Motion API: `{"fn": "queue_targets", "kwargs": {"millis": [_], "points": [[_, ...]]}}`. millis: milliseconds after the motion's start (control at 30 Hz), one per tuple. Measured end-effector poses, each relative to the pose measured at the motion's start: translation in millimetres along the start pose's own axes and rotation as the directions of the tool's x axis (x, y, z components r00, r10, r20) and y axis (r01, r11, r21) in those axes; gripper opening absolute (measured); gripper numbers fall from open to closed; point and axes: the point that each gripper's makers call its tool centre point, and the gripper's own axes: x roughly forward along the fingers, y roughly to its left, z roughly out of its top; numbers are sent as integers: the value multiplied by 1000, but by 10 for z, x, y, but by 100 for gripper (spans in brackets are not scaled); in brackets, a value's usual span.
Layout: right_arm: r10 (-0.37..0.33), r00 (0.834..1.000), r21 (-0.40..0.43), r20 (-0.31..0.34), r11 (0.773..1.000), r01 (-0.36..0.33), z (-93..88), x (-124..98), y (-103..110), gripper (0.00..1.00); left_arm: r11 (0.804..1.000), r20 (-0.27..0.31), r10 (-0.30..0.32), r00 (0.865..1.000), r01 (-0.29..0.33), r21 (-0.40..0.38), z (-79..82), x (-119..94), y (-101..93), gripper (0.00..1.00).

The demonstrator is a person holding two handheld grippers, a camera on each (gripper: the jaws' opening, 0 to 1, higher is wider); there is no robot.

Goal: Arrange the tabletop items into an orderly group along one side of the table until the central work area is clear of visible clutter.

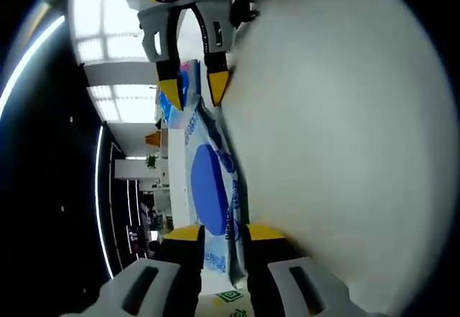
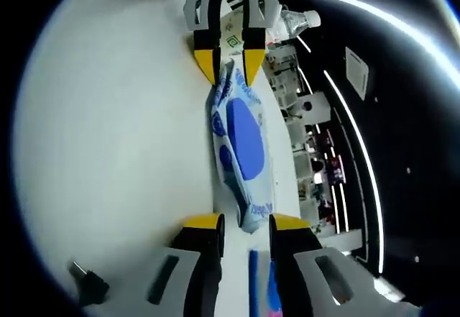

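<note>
A soft white packet with a large blue oval [image 1: 210, 187] lies lengthwise on the white table [image 1: 338, 116]. My left gripper [image 1: 224, 234] is shut on its near end, yellow tips on either side. At the far end, my right gripper [image 1: 194, 90] comes in from the top of the left gripper view and pinches the packet's other end. In the right gripper view the same packet [image 2: 244, 141] runs from my right gripper [image 2: 246, 223], shut on its near edge, up to the left gripper [image 2: 228, 64] at the top.
A small black object [image 2: 88, 282] lies on the table [image 2: 108, 130] near my right gripper. A clear plastic bottle [image 2: 298, 21] lies beyond the left gripper. A thin blue stick [image 2: 253, 281] and green-printed paper [image 1: 230, 297] lie under the jaws. The table edge runs alongside the packet.
</note>
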Motion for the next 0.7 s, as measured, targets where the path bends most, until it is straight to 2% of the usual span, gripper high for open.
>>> {"fn": "queue_targets", "kwargs": {"millis": [133, 300, 367, 600, 700], "points": [[-3, 1000, -5, -1, 1000, 3, 6, 6, -8, 21, 1000, -4, -3, 1000, 3, 0, 4, -6, -4, 19], [12, 1000, -43, -10, 999, -12, -4, 20, 31, 16, 1000, -7, 0, 1000, 0, 5, 14, -9, -7, 19], [21, 1000, -85, -13, 996, -22, -5, 41, 51, 14, 1000, -8, -2, 1000, 2, 7, 18, -10, -11, 18], [12, 1000, -119, -21, 993, -15, -6, 84, 48, 11, 1000, 0, -5, 1000, 5, -2, 28, -19, -15, 18], [11, 1000, -139, -22, 990, -14, -14, 89, 37, 7, 1000, 1, -7, 1000, 7, -2, 29, -17, -17, 18]]}}
